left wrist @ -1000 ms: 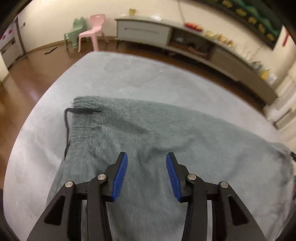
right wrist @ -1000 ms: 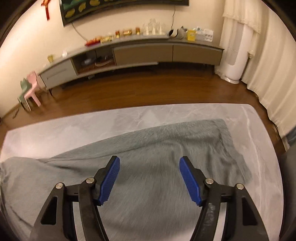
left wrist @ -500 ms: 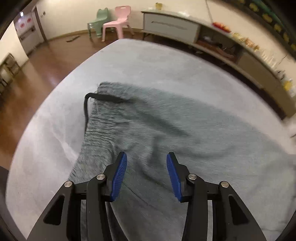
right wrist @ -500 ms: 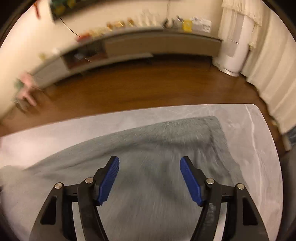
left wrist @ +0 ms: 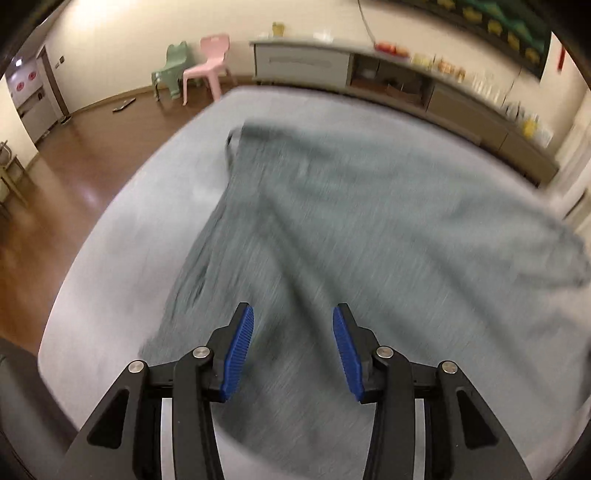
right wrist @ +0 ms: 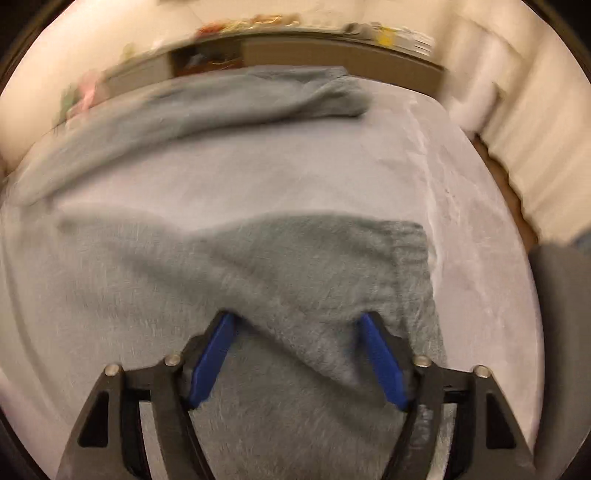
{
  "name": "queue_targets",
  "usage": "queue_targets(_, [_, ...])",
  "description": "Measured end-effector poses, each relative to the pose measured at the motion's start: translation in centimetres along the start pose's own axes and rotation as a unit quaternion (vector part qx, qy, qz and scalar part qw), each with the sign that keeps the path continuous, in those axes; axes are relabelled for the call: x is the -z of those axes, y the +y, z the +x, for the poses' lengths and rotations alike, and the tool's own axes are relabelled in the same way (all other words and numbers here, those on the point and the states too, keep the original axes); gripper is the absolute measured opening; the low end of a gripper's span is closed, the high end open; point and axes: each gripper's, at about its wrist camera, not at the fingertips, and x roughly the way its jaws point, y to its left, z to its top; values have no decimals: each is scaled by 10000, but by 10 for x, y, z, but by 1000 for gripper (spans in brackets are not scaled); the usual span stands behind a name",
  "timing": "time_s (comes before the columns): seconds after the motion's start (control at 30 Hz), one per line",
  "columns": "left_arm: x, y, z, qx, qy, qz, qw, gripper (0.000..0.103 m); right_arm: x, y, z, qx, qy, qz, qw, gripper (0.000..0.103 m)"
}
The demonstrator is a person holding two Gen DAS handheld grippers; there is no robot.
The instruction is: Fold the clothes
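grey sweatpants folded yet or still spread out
Spread, not folded: the grey sweatpants lie flat on the table, their two legs apart with bare tabletop between them.

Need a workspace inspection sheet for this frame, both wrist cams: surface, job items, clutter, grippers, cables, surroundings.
Surface: pale grey table, bare at its left edge; motion blur in both views.
Job's things: grey fuzzy garment spread flat; in the right wrist view two long parts lie apart, the nearer ending in a ribbed cuff.
Clutter: nothing seen on the table.
Grippers: left gripper open above the fabric; right gripper open, fabric between its fingers, grip not evident.
Cables: one wire on the far wall; none on the table.
Surroundings: wood floor, pink chair, green chair, low cabinet, white curtain.
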Motion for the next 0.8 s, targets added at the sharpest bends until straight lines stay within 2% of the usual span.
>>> queue_targets(0.03, [9, 7, 4, -123, 102, -4, 9999, 45, -11, -10, -8, -246, -190, 287, 9991, 72])
queue_targets(0.07, [17, 15, 7, -186, 190, -58, 9996, 45, -20, -23, -22, -589, -562, 557, 9951, 72])
queue_targets(0.1, [25, 23, 10, -250, 278, -112, 9992, 45, -25, -33, -32, -736, -764, 709, 9918, 72])
queue_targets(0.17, [38, 36, 18, -328, 493, -178, 9981, 45, -27, -52, -45, -699, -1015, 808, 9891, 73])
queue_targets(0.23, [39, 35, 25, -414, 581, -87, 9974, 45, -27, -67, -41, -303, -895, 769, 9926, 73])
queue_targets(0.3, [38, 31, 28, -502, 609, 7, 9969, 45, -25, -80, -27, -121, -607, 806, 9948, 73])
queue_targets(0.33, [37, 29, 28, -547, 612, 27, 9966, 45, -25, -84, -21, -101, -476, 810, 9955, 73])
queue_targets(0.37, [35, 27, 29, -593, 615, 46, 9963, 45, -25, -83, -17, -253, -402, 753, 9960, 70])
queue_targets(0.47, [31, 28, 30, -636, 609, 33, 9961, 47, -27, -71, -14, -202, -349, 336, 9986, 18])
queue_targets(0.5, [30, 29, 31, -634, 608, 17, 9961, 47, -29, -69, -14, -95, -360, 212, 9991, 15])
queue_targets(0.57, [28, 34, 30, -606, 621, -30, 9962, 48, -36, -77, -17, 47, -505, 314, 9982, 13])
queue_targets(0.63, [40, 34, 33, -604, 610, -46, 9963, 49, -43, -89, -16, 102, -602, 512, 9968, 13])
queue_targets(0.73, [43, 30, 31, -702, 591, 45, 9958, 49, -43, -103, 1, -84, -469, 778, 9958, 14])
queue_targets(0.8, [45, 28, 28, -801, 597, 94, 9950, 49, -44, -106, 4, -102, -531, 822, 9951, 20])
